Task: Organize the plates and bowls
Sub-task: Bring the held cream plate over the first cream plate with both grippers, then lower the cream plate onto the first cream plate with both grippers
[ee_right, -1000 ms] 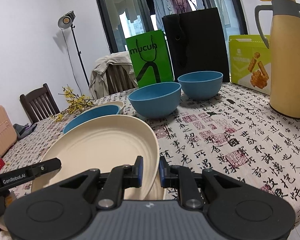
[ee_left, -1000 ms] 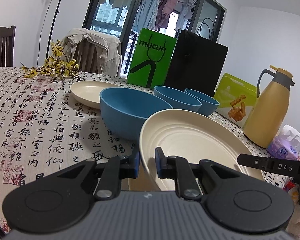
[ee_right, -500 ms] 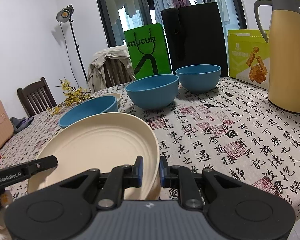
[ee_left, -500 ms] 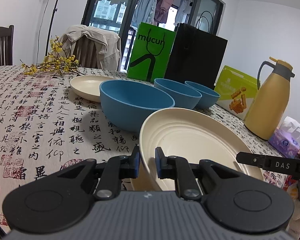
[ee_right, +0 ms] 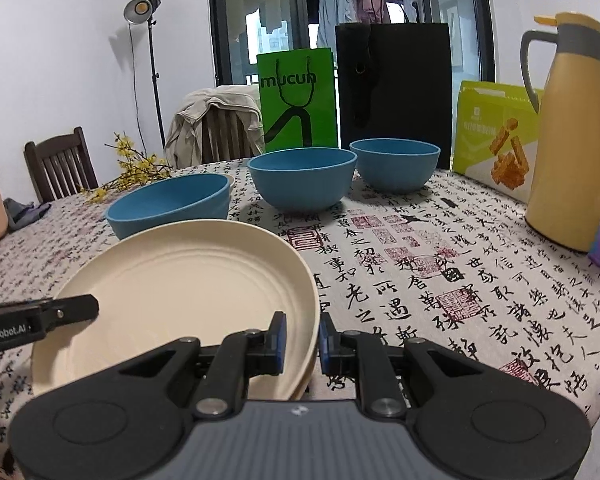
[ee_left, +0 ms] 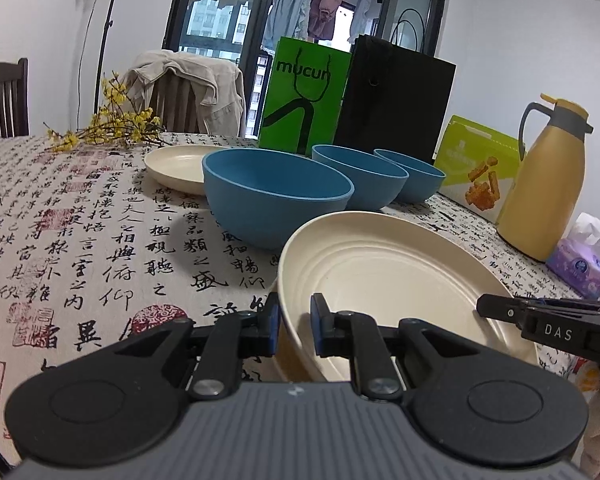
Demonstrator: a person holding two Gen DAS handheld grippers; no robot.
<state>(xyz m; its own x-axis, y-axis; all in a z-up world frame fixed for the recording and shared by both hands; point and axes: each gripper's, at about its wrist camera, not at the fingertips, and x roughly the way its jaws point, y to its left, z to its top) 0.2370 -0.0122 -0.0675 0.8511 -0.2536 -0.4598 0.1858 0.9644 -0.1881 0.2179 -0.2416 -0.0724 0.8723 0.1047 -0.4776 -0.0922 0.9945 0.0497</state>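
Note:
A large cream plate (ee_left: 384, 276) (ee_right: 184, 280) is held at the table's near edge by both grippers. My left gripper (ee_left: 295, 330) is shut on its left rim. My right gripper (ee_right: 302, 342) is shut on its right rim. A second cream rim shows just under it in the right wrist view, so it seems to rest on another plate. Three blue bowls stand behind: the nearest (ee_left: 276, 196) (ee_right: 170, 204), a middle one (ee_left: 360, 180) (ee_right: 302, 176) and a far one (ee_left: 410, 174) (ee_right: 394, 162). A smaller cream plate (ee_left: 174, 164) lies behind the nearest bowl.
A green bag (ee_left: 302, 100), a black bag (ee_left: 392, 96), a green snack box (ee_left: 480, 164), a yellow thermos (ee_left: 548, 180) and a tissue pack (ee_left: 584, 264) stand at the back and right. Yellow flowers (ee_left: 104, 128) lie far left. Chairs stand behind the table.
The plate and both grippers have sunk a little and levelled toward the table. The bowls have not moved.

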